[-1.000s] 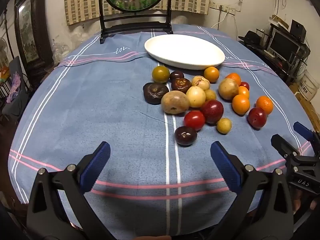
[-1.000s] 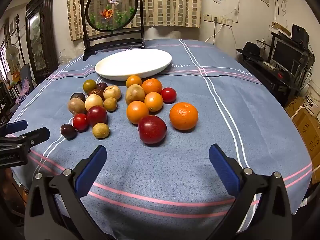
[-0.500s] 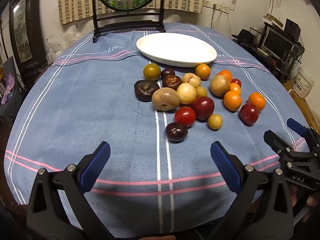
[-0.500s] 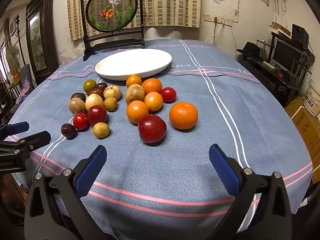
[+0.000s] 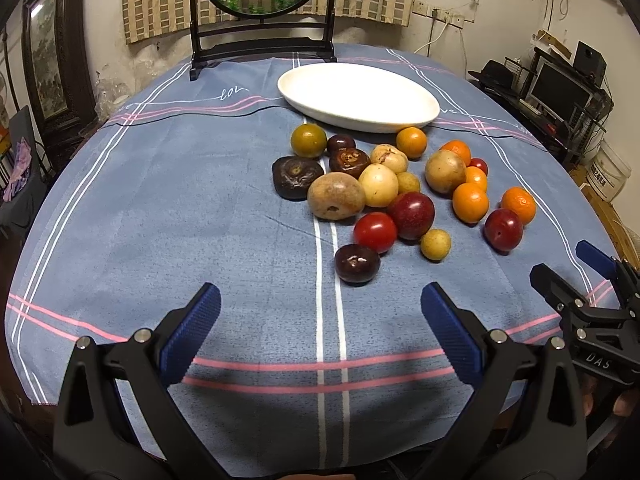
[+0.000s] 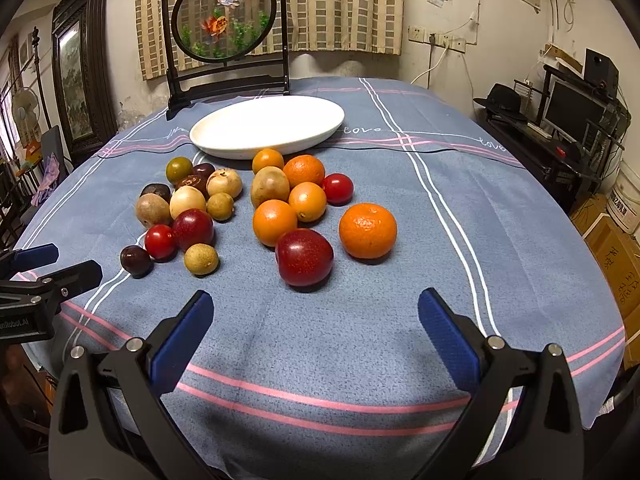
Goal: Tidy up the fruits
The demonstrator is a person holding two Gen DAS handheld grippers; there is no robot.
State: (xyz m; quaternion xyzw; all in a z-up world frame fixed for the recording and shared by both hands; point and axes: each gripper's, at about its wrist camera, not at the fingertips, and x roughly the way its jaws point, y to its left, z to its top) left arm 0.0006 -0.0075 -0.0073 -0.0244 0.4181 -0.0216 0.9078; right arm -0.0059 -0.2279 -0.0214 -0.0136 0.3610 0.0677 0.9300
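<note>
Several fruits lie in a loose pile on the blue tablecloth: a dark plum (image 5: 357, 263) nearest my left gripper, a red tomato (image 5: 375, 232), a brown passion fruit (image 5: 336, 196), oranges and a red plum (image 6: 304, 257) nearest my right gripper, beside a mandarin (image 6: 367, 230). An empty white oval plate (image 5: 358, 97) sits behind the pile; it also shows in the right wrist view (image 6: 267, 125). My left gripper (image 5: 320, 332) is open and empty above the near cloth. My right gripper (image 6: 316, 332) is open and empty, just short of the red plum.
A round framed fish screen on a black stand (image 6: 226, 20) stands at the table's far edge. A desk with a monitor (image 6: 572, 112) is off to the right. Cardboard boxes (image 6: 612, 248) sit beside the table at right. The table edge is close below both grippers.
The left wrist view has shifted and tilted slightly, so the fruit pile sits a little differently in frame. The right gripper has barely moved. Both stay open.
</note>
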